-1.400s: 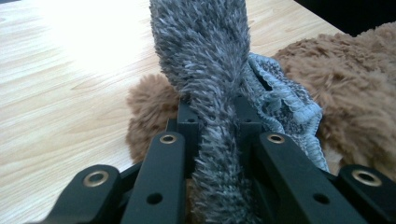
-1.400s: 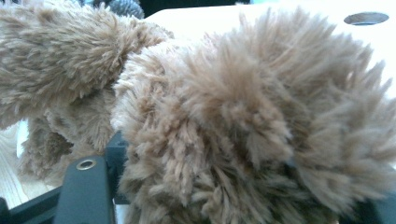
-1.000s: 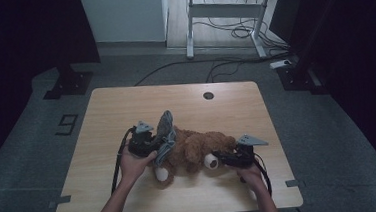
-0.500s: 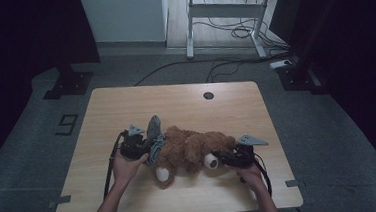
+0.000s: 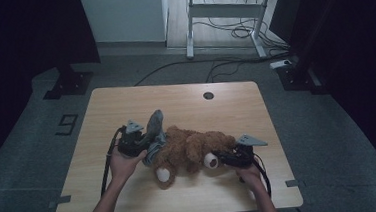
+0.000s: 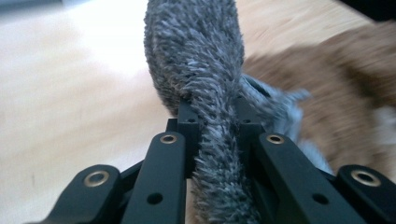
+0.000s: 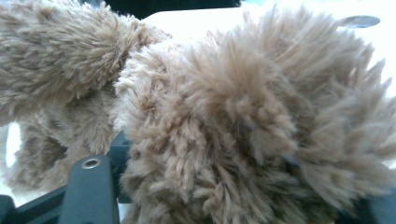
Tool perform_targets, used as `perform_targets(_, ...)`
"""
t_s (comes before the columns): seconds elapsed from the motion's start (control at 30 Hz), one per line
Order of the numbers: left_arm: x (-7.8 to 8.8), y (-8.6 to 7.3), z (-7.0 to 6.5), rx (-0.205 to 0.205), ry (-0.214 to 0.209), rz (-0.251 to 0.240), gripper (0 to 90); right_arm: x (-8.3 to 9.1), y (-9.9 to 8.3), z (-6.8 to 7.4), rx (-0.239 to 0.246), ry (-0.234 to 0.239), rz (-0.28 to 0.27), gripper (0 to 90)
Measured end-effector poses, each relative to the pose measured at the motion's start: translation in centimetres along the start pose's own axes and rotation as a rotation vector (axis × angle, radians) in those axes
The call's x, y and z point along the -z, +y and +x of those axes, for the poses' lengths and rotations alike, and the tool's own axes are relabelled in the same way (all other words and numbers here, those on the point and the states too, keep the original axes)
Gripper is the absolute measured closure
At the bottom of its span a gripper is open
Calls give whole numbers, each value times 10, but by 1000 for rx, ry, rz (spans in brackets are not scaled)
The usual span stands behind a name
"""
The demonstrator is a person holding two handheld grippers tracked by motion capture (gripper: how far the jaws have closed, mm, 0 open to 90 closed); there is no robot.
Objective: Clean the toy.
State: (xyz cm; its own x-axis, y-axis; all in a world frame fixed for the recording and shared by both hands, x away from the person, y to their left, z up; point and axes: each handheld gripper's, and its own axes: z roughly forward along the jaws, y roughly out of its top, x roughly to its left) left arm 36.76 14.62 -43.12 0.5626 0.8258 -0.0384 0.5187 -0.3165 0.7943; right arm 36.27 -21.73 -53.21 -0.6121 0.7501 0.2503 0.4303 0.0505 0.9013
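A brown teddy bear [image 5: 189, 148] lies on its side across the front half of the wooden table [image 5: 185, 101]. My left gripper [image 5: 146, 146] sits at the bear's left end, shut on a strip of grey fuzzy cloth [image 5: 155, 126] that stands up from the bear. In the left gripper view the grey cloth [image 6: 196, 56] runs between the pressed jaws of the left gripper [image 6: 215, 112], with the bear [image 6: 345, 84] behind. At the bear's right end my right gripper [image 5: 219, 158] has just been closing. There the bear's fur [image 7: 243, 121] bulges between the jaws of the right gripper [image 7: 233, 200].
A round cable hole [image 5: 208, 95] sits near the table's far edge. Beyond the table stand a white desk frame [image 5: 224, 13] with floor cables and a black stand base [image 5: 69, 84]. The table's back half is bare wood.
The left gripper and its grey cloth have shifted slightly to the left. The right hand has stayed at the bear's right end.
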Motion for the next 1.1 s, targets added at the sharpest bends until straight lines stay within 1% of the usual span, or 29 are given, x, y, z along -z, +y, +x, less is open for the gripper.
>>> perform_targets(0.03,1,7,-8,-26,-3,-7,779,-1,0,1,-3,-10,-3,362)
perform_targets(0.1,-2,20,-23,-62,-13,-14,778,-3,1,4,9,-43,-12,385)
perform_targets(0.17,-10,30,-35,-82,-34,-4,777,-6,2,5,16,-75,-21,400)
perform_targets(0.23,-22,38,-41,-80,-51,9,777,-9,4,4,10,-98,-31,411)
perform_targets(0.3,-34,47,-45,-66,-67,15,776,-13,7,0,1,-122,-41,422)
perform_targets(0.37,-44,56,-46,-73,-65,23,777,-18,11,-4,1,-149,-49,433)
perform_targets(0.47,-57,67,-45,-72,-65,32,776,-24,16,-11,-2,-189,-63,440)
perform_targets(0.53,-66,71,-42,-65,-73,42,776,-27,17,-15,-17,-212,-84,440)
perform_targets(0.57,-70,71,-42,-62,-78,51,776,-28,17,-17,-13,-217,-93,440)
perform_targets(0.67,-86,66,-40,-58,-102,101,777,-27,17,-17,-13,-201,-94,430)
perform_targets(0.73,-91,58,-38,-46,-121,115,777,-24,16,-17,-2,-173,-89,391)
perform_targets(0.8,-90,51,-36,-13,-144,101,779,-21,16,-18,-7,-152,-85,334)
perform_targets(0.83,-89,48,-36,-6,-152,101,779,-19,16,-17,-12,-143,-85,300)
perform_targets(0.9,-85,41,-36,-6,-156,93,780,-15,16,-16,-22,-123,-73,231)
perform_targets(0.97,-81,35,-37,-5,-158,84,781,-11,19,-16,-26,-101,-54,187)
perform_targets(1.03,-78,29,-37,5,-157,67,782,-3,22,-15,-39,-86,-48,170)
perform_targets(1.1,-75,22,-38,5,-161,54,782,8,25,-15,-61,-68,-81,170)
